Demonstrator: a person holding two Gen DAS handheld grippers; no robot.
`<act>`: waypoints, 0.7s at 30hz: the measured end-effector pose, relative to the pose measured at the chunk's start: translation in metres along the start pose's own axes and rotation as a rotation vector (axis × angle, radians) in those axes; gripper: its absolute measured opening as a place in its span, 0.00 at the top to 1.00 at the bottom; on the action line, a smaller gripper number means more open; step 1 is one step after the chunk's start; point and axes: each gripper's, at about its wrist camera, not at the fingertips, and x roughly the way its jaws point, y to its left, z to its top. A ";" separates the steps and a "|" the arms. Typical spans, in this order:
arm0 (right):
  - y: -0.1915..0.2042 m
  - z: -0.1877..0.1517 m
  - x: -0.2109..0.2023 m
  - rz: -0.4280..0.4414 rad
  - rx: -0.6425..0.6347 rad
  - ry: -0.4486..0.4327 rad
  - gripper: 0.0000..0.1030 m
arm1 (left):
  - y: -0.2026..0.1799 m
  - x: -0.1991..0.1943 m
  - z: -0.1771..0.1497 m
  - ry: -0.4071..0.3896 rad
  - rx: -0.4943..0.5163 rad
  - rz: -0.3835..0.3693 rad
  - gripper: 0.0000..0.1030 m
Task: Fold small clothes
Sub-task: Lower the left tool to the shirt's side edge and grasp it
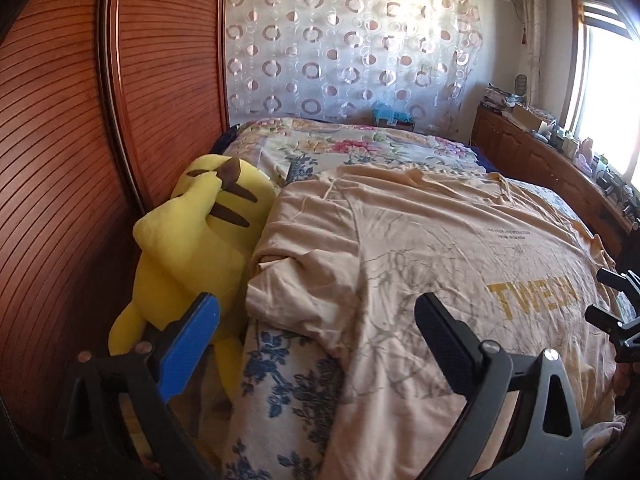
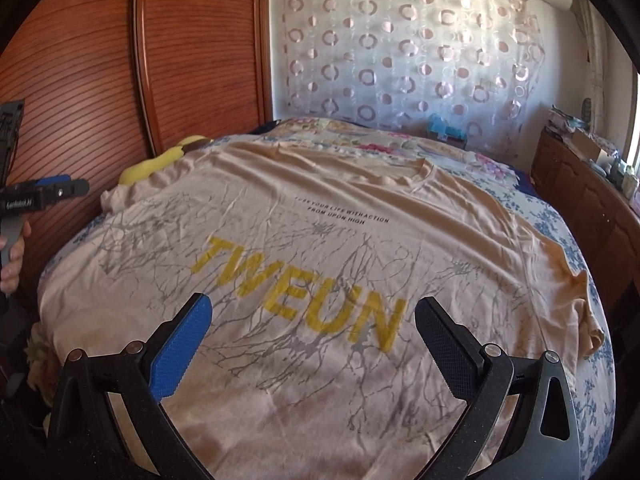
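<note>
Nearest to us, the right gripper [image 2: 312, 320] hangs over the lower half of the T-shirt [image 2: 320, 260] with its jaws spread wide and nothing between them; the left gripper [image 1: 316, 320] is equally wide and empty, poised over the shirt's left edge, where the left sleeve [image 1: 304, 256] lies bunched and rumpled. The shirt is spread print-up across the bed [image 2: 580, 280], hem toward us and neckline away.

We judge the fold has not begun, so the step in hand is taking hold. To do it well, we would first draw the crumpled left sleeve out flat, then pinch a single layer at matching points on either side and carry the fold over in one even sweep, keeping the fabric taut so the creases do not travel. The fingers should close low and level, or they may gather the bedspread as well.

The cloth looks like thin peach jersey, soft and finely wrinkled, with grey crackle lines and yellow block letters. The floral bedspread beneath seems quilted, though the fisheye blur makes that uncertain. A plush yellow toy [image 1: 200, 232] sits just beside the sleeve, touching the shirt's edge. Farther off stand ribbed wooden wardrobe doors [image 1: 80, 140], a sheer curtain with ring patterns [image 1: 340, 40] and a cluttered wooden sideboard [image 1: 540, 152].
</note>
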 end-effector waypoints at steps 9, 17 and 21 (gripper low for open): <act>0.001 0.002 0.014 -0.008 -0.039 0.035 0.00 | 0.034 0.042 0.006 0.120 -0.087 -0.076 0.18; -0.001 -0.002 0.021 -0.002 -0.022 0.053 0.00 | 0.045 0.069 0.005 0.216 -0.115 -0.129 0.53; -0.002 -0.002 0.021 -0.003 -0.024 0.047 0.00 | 0.040 0.066 0.006 0.210 -0.073 -0.110 0.82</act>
